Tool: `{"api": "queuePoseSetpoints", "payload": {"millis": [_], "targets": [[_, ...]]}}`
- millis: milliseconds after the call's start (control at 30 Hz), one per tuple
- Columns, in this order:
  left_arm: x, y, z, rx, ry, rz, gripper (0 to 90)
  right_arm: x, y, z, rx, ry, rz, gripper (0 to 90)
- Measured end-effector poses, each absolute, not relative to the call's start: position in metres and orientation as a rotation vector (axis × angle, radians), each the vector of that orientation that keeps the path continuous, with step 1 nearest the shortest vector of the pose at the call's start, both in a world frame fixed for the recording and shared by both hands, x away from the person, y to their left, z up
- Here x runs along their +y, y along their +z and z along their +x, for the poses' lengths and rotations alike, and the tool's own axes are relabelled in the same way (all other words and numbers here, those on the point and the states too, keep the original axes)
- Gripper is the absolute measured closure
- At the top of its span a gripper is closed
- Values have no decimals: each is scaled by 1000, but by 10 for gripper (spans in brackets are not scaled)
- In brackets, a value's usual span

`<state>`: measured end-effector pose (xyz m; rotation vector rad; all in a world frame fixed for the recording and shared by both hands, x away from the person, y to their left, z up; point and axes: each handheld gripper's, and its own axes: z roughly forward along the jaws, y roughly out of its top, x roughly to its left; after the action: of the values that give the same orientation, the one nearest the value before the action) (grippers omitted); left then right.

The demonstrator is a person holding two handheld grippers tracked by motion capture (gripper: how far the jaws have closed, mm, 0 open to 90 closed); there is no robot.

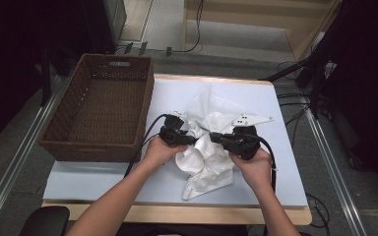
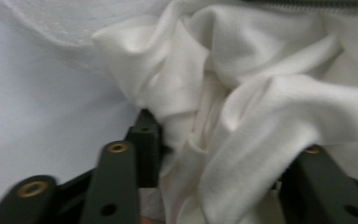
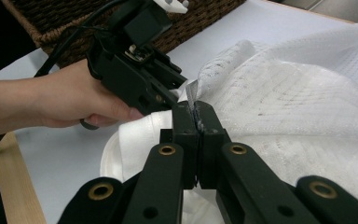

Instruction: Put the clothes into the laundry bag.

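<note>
A crumpled white cloth (image 1: pixel 204 157) lies on the pale blue mat, partly inside or against a white mesh bag (image 1: pixel 211 105) spread behind it. My left gripper (image 1: pixel 193 140) comes in from the left, and a thick bunch of the cloth (image 2: pixel 261 107) fills the space between its jaws, which press on it. My right gripper (image 1: pixel 214 137) faces it from the right. Its jaws (image 3: pixel 196 116) stand together on a thin edge of the mesh bag (image 3: pixel 284 93). The two grippers almost meet over the cloth (image 3: pixel 135 135).
A brown wicker basket (image 1: pixel 101 98) stands at the left of the table, close behind the left hand. The blue mat (image 1: pixel 103 179) has bare room in front and to the right. Cables trail from both grippers toward the person.
</note>
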<state>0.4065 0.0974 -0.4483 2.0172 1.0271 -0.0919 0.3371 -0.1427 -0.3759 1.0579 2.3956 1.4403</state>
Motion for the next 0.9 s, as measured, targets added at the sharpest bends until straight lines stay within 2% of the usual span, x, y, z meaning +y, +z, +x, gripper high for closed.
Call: {"api": "queuePoseSetpoints", "payload": {"millis": [33, 100, 267, 600, 700, 800, 900], "targets": [[98, -447, 405, 1019, -80, 2022, 630, -142, -376, 337, 2393, 1438, 1062, 900], [97, -443, 399, 998, -29, 2042, 692, -141, -375, 337, 2393, 1440, 1055, 900], [96, -430, 375, 906, 102, 2077, 726, -144, -371, 337, 2363, 1456, 1059, 900], [91, -403, 333, 721, 295, 2157, 726, -134, -361, 340, 2356, 1433, 1044, 900], [92, -401, 330, 736, 303, 2166, 715, -130, -360, 341, 2365, 1419, 1024, 900], [105, -402, 332, 857, 261, 2152, 639, -131, -359, 340, 2360, 1418, 1026, 900], [115, -401, 331, 890, 258, 2108, 596, -134, -360, 341, 2360, 1413, 1033, 900]]}}
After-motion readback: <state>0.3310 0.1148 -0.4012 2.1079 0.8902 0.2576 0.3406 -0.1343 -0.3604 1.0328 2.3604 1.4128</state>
